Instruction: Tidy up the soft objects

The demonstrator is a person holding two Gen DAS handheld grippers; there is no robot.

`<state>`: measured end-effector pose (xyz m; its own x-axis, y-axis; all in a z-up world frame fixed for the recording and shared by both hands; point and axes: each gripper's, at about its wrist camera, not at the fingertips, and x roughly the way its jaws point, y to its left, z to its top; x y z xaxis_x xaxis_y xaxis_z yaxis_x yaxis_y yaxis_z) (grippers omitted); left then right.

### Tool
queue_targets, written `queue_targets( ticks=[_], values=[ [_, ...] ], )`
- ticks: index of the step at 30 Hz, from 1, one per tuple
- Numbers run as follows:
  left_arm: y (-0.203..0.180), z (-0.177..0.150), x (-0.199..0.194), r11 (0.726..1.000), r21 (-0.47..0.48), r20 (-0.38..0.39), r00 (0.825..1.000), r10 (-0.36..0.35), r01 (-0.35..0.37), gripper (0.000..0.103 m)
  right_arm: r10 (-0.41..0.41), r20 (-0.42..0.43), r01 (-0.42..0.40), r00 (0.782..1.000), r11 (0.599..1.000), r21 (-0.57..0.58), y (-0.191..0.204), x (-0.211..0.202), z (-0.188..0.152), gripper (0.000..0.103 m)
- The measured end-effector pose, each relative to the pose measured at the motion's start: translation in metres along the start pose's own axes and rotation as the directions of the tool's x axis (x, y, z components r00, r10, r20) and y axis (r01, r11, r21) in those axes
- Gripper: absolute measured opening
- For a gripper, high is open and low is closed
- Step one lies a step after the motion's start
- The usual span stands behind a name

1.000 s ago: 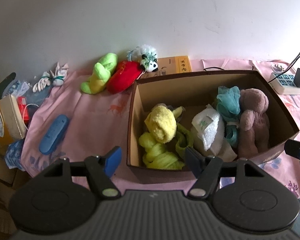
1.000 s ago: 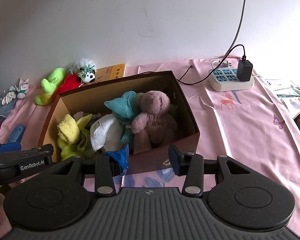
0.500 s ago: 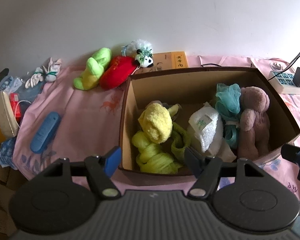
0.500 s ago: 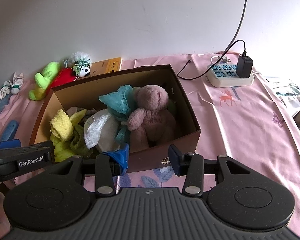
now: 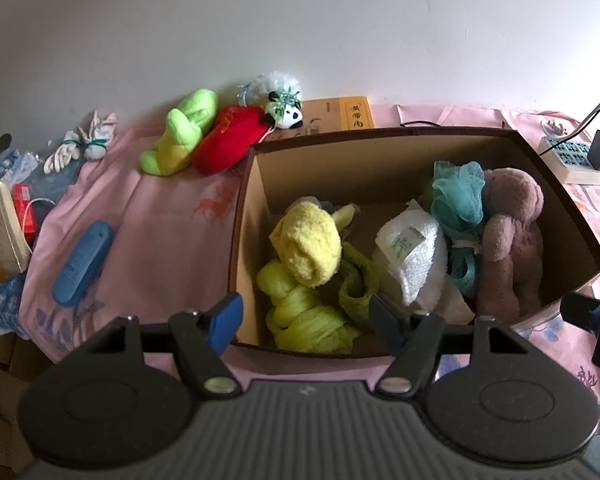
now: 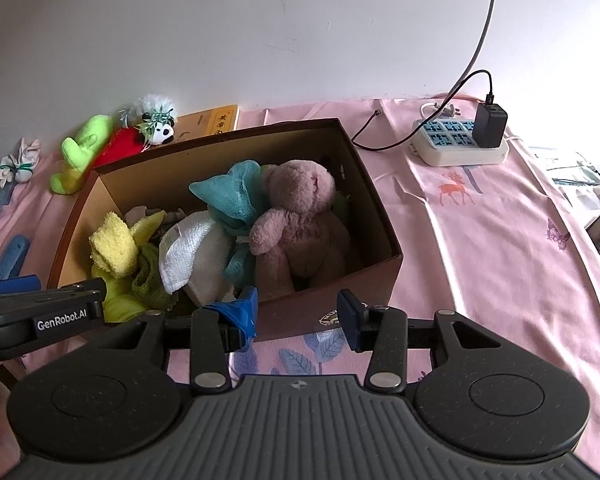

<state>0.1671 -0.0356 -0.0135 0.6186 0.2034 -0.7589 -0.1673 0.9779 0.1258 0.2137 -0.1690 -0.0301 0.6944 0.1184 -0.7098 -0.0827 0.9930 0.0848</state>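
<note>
Left of cardboard box (image 5: pixel 248 184): green plush (image 5: pixel 180 134), red plush (image 5: pixel 230 140) still out | left gripper (image 5: pixel 304 316), right gripper (image 6: pixel 296 314) both spread, empty | risk: gripper fingers catching the box wall.

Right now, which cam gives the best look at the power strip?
Right wrist view. The power strip sits whole on the pink cloth right of the cardboard box, sockets and plugged black adapter clear. In the left wrist view it is squeezed against the right frame edge, small and distorted.
</note>
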Motion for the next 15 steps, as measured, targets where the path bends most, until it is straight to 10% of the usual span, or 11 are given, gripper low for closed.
queue_targets(
  ticks=[15],
  values=[
    [-0.0007, 0.0006, 0.0044, 1.000, 0.002, -0.010, 1.000, -0.003, 0.003, 0.072, -0.002, -0.009, 0.002, 1.000, 1.000, 0.003, -0.0020, 0.0036, -0.0014, 0.028]
  ],
)
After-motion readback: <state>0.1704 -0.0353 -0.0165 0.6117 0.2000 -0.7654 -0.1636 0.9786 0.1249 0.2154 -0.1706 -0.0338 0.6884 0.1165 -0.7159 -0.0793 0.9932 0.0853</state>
